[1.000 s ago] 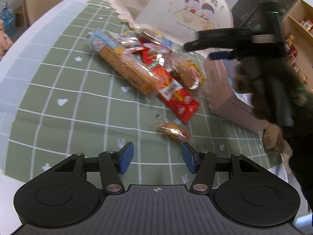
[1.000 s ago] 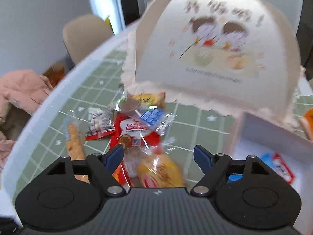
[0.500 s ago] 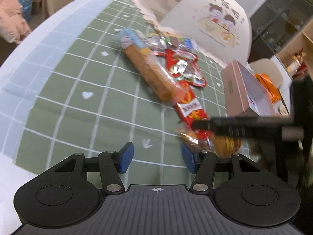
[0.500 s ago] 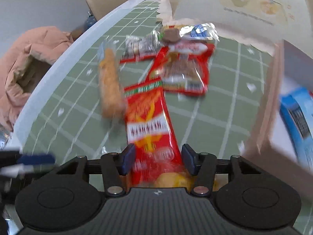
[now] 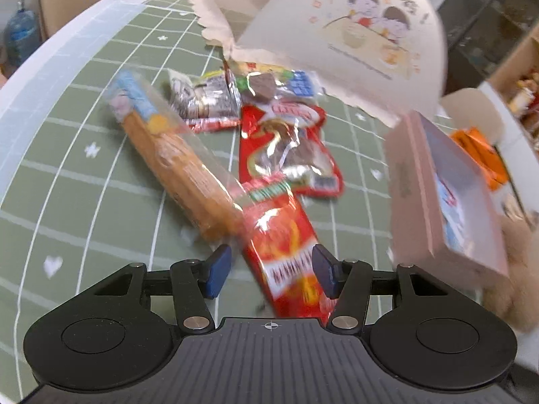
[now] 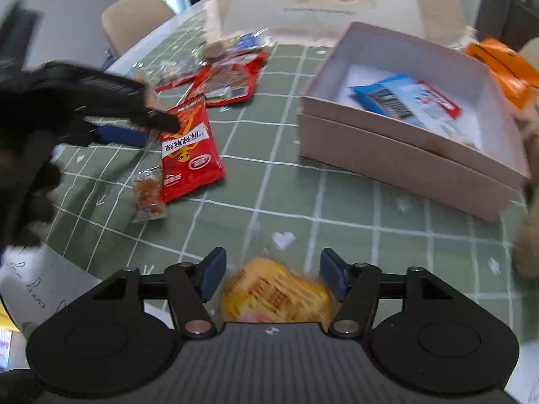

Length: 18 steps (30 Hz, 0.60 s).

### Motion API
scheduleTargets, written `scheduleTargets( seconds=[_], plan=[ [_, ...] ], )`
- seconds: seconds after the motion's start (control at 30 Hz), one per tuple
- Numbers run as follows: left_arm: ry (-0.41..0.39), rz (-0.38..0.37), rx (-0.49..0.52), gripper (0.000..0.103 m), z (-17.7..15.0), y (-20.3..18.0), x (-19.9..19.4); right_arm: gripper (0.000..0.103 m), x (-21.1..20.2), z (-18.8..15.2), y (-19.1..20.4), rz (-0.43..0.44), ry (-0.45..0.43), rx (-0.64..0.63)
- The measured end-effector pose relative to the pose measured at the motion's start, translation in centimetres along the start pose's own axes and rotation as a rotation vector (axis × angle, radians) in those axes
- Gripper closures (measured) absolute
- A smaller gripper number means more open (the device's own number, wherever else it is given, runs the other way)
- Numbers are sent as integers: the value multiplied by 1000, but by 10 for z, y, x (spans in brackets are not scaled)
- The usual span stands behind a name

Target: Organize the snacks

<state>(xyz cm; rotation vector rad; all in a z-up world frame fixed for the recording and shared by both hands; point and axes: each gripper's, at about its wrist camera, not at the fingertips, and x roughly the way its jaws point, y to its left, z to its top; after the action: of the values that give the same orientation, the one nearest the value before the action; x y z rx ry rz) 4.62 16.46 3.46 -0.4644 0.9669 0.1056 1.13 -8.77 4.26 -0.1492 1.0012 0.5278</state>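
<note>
Now the box (image 6: 397, 165) sits right of the snack pile. Left gripper (image 5: 271, 274) has swung in, fingers spread astride the red packet (image 5: 286, 252). Right gripper (image 6: 271, 277) has pulled back, parted around a yellow snack (image 6: 276, 294), grip uncertain. Only the right view shows that snack and the box's blue packet (image 6: 387, 99).

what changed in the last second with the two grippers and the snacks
The right gripper pulled back from the snack pile toward the box with the yellow snack between its fingers. The left gripper closed in over the long red packet. The pile stayed put.
</note>
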Motion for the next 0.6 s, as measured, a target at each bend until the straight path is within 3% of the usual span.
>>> scheduleTargets(
  seconds=[0.13,0.33,0.4,0.5,0.6],
  plan=[
    [10,46,91,41,9,-26,22,30,-18,-20,-8,-37,-43,12],
    [20,75,402,40,-19,-74,28,30,-36,-44,-18,-105,-83,-29],
    [36,31,448,41,-29,-78,24,30,-38,-47,-21,-115,-102,-39],
    [69,-76,439,42,-42,-75,16,30,-39,-44,-23,-118,-133,-23],
    [124,-171,430,55,-59,-69,3,30,-42,-39,-23,-109,-167,-33]
  ],
)
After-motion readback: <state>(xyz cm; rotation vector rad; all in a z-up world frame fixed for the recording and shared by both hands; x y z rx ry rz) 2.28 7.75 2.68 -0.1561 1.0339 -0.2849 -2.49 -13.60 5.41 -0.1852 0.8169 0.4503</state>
